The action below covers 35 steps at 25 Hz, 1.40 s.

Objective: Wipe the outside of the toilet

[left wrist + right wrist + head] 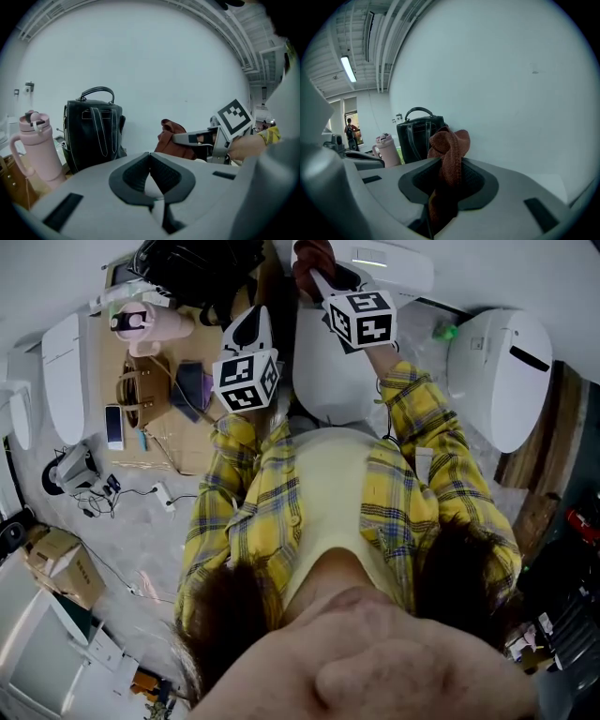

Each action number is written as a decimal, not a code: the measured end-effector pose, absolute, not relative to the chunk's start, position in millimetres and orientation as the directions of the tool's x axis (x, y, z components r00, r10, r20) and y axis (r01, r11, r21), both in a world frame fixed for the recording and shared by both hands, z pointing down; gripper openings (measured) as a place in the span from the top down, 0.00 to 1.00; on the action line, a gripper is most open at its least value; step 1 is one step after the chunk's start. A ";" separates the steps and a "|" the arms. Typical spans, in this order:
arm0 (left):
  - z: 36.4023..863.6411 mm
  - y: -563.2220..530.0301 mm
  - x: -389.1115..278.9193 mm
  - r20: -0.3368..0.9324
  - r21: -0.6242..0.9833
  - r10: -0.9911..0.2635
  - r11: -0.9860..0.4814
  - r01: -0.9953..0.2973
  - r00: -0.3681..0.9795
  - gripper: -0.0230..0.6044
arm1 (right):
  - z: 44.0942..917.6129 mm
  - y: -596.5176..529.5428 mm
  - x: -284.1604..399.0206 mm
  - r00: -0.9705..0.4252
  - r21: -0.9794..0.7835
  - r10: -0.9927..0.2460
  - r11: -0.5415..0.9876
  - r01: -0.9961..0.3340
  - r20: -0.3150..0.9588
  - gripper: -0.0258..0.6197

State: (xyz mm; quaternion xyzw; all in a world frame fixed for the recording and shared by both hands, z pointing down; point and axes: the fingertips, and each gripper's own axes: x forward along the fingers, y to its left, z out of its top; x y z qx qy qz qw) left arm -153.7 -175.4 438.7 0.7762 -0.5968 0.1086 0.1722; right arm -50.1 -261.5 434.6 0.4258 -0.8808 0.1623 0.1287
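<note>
Setting: an indoor workshop or test hall, not a fitted bathroom.

Evidence:
- Three toilets stand in a row on a bare grey floor [141, 549]: centre toilet [323, 381], right toilet [502, 371], left toilet [64, 376].
- A cardboard sheet [178, 442] lies between two of them, with a bottle [150, 322] on it.
- A box [66, 568] and a power strip [164, 495] with loose cables lie on the floor.
- The ceiling is open, with exposed pipes [389, 28] and a tube light [348, 69].

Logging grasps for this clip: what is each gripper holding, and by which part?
Right gripper is shut on a bunched fold of the brown cloth, more cloth sticking out past the jaws. Left gripper is shut, empty.
</note>
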 end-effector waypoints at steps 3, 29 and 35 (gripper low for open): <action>442.0 -178.2 -156.2 0.379 0.136 -0.886 -0.231 -0.964 0.266 0.95 | 440.7 -274.1 -56.7 -0.595 -0.161 -0.711 0.582 -0.797 0.375 0.78; 464.2 -217.0 -148.9 0.418 0.122 -0.861 -0.262 -0.957 0.289 0.95 | 537.9 -332.3 -3.4 -0.398 -0.013 -0.661 0.506 -0.862 0.636 0.78; 464.9 -217.8 -137.5 0.421 0.119 -0.855 -0.279 -0.953 0.303 0.95 | 540.2 -328.9 21.8 -0.377 -0.019 -0.663 0.480 -0.877 0.647 0.78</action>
